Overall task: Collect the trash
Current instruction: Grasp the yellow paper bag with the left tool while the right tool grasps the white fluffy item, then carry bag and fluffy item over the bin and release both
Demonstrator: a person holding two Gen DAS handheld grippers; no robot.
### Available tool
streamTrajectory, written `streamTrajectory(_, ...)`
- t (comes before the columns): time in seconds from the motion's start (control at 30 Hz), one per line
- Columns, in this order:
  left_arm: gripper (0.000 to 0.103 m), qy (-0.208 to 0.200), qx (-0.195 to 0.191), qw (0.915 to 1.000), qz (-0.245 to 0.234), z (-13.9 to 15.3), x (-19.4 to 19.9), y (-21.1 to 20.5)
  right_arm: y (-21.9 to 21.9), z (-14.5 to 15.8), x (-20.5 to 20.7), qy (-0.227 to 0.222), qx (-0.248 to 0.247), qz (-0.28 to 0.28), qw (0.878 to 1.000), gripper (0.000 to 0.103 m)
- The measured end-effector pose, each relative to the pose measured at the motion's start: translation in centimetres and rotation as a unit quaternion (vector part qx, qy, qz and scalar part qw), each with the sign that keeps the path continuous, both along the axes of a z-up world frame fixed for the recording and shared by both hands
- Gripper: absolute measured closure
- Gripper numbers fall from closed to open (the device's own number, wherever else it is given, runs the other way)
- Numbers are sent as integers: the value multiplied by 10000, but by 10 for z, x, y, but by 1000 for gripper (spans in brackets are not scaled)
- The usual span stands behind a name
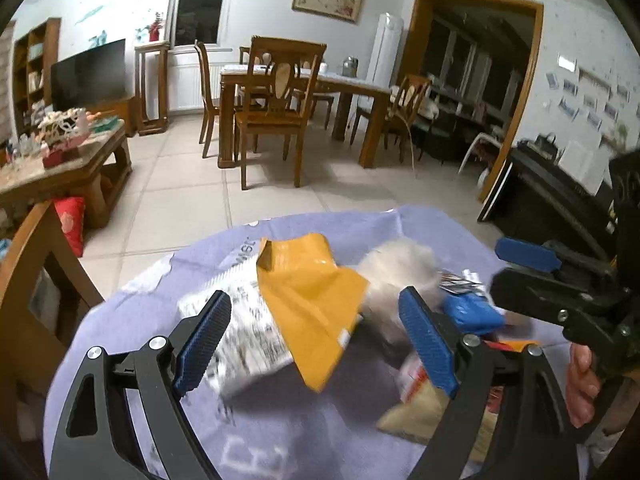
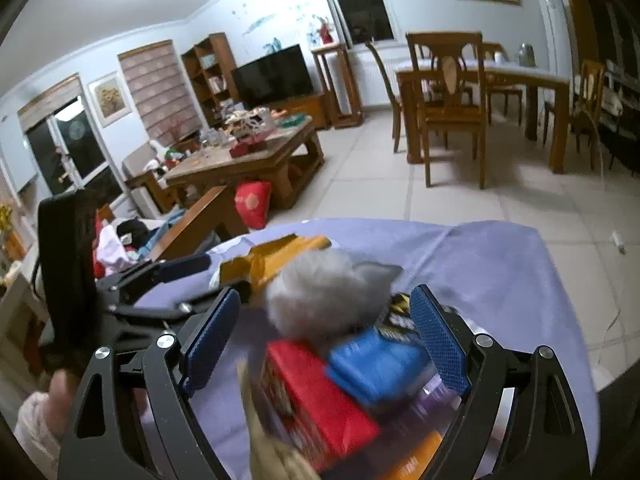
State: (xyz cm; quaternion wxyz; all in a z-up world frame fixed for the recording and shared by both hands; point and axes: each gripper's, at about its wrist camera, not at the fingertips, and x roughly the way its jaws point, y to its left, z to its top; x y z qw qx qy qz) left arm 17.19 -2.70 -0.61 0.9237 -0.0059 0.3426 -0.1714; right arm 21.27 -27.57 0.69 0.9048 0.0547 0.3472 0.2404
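Trash lies piled on a lavender cloth [image 1: 280,432] over a round table. In the left wrist view my left gripper [image 1: 316,340] is open around a yellow wrapper [image 1: 312,304] with white printed packaging [image 1: 248,336] under it; a grey-white fluffy wad [image 1: 396,276] and a blue packet [image 1: 472,312] lie to the right. My right gripper [image 1: 516,268] shows at the right edge. In the right wrist view my right gripper [image 2: 328,336] is open over the fluffy wad [image 2: 320,296], a red box [image 2: 316,392] and the blue packet [image 2: 376,364]. The yellow wrapper [image 2: 276,260] lies behind.
A wooden chair back [image 1: 44,264] stands at the table's left. Beyond are a tiled floor [image 1: 192,208], a cluttered coffee table [image 2: 248,160], a dining table with chairs [image 1: 280,92], a TV [image 2: 272,76] and a doorway [image 1: 472,80].
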Motion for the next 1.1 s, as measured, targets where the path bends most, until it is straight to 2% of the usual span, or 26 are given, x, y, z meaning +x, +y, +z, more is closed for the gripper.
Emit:
streamTrajectory(0.07, 22, 106, 20, 9999, 0, -5, 11, 1, 3, -4, 14, 109, 45, -40, 9999, 17)
streamTrajectory(0.1, 41, 217, -53, 9997, -34, -9, 15, 3, 7, -7, 22, 185, 71, -45, 9998, 17)
streamTrajectory(0.13, 55, 335, -112, 9994, -64, -14, 15, 7, 9, -9, 28, 242, 76, -52, 9997, 17)
streamTrajectory(0.17, 55, 426, -167, 9989, -62, -19, 15, 10, 11, -12, 33, 275, 64, -49, 9996, 17)
streamTrajectory(0.37, 64, 384, -342, 9987, 13, -19, 11, 24, 33, -28, 43, 445, -246, 146, 9986, 18)
streamTrajectory(0.43, 66, 358, -385, 9986, 47, -19, 8, 27, 43, -34, 47, 461, -572, 229, 9970, 35)
streamTrajectory(0.47, 66, 348, -419, 9985, 51, -19, 6, 28, 48, -37, 50, 523, -782, 239, 9953, 51)
streamTrajectory(0.5, 67, 323, -460, 9984, 59, -18, 4, 30, 52, -41, 50, 559, -861, 267, 9944, 56)
streamTrajectory(0.6, 68, 266, -538, 9982, 40, -16, -1, 31, 51, -42, 42, 475, -963, 306, 9938, 63)
streamTrajectory(0.7, 69, 48, -643, 9979, -5, -8, -14, 32, 40, -35, 28, 306, -741, 261, 9964, 64)
streamTrajectory(0.87, 69, -305, -873, 9957, -99, 6, -44, 33, 5, -8, -6, -139, -104, 62, 9998, 64)
streamTrajectory(1.1, 69, -616, -1133, 9910, -370, 29, -89, 12, -73, 19, -65, -468, 874, -319, 9946, 64)
